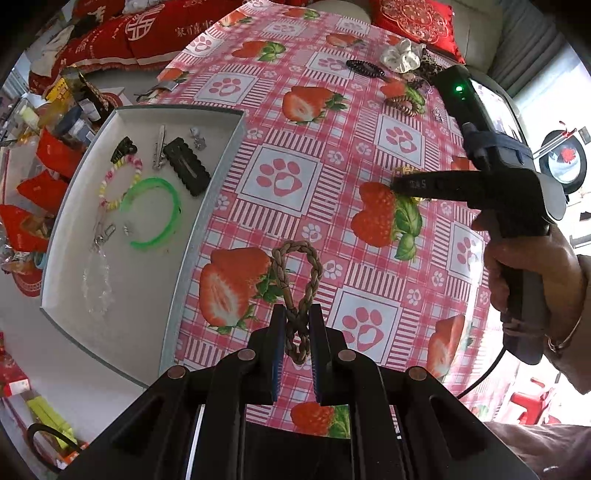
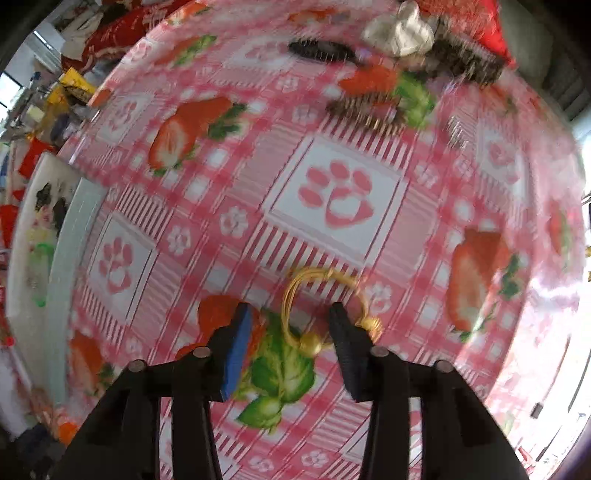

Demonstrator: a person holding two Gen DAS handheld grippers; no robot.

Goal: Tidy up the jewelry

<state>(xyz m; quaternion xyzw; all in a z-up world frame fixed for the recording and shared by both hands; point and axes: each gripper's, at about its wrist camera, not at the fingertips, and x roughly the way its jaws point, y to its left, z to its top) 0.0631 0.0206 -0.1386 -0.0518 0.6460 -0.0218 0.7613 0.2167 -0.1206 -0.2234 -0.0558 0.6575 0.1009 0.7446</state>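
My left gripper [image 1: 298, 317] is shut on a brown braided cord bracelet [image 1: 299, 273], twisted into a figure eight over the strawberry tablecloth [image 1: 280, 122]. A white tray [image 1: 74, 258] to its left holds a green bangle [image 1: 155, 214], a pastel bead bracelet [image 1: 118, 177], black hair clips [image 1: 184, 166] and a clear chain [image 1: 98, 284]. My right gripper [image 2: 291, 314] is open, its fingers on either side of a gold wire bangle [image 2: 325, 310] lying on the cloth. The right gripper also shows in the left wrist view [image 1: 395, 182], over that gold bangle.
At the table's far end lie a white scrunchie [image 1: 400, 53], a black coil hair tie [image 1: 364, 68], a brown coil hair tie [image 1: 402, 105] and a small silver piece [image 1: 438, 115]. Red cushions [image 1: 122, 33] and clutter sit beyond the tray. The right wrist view is motion-blurred.
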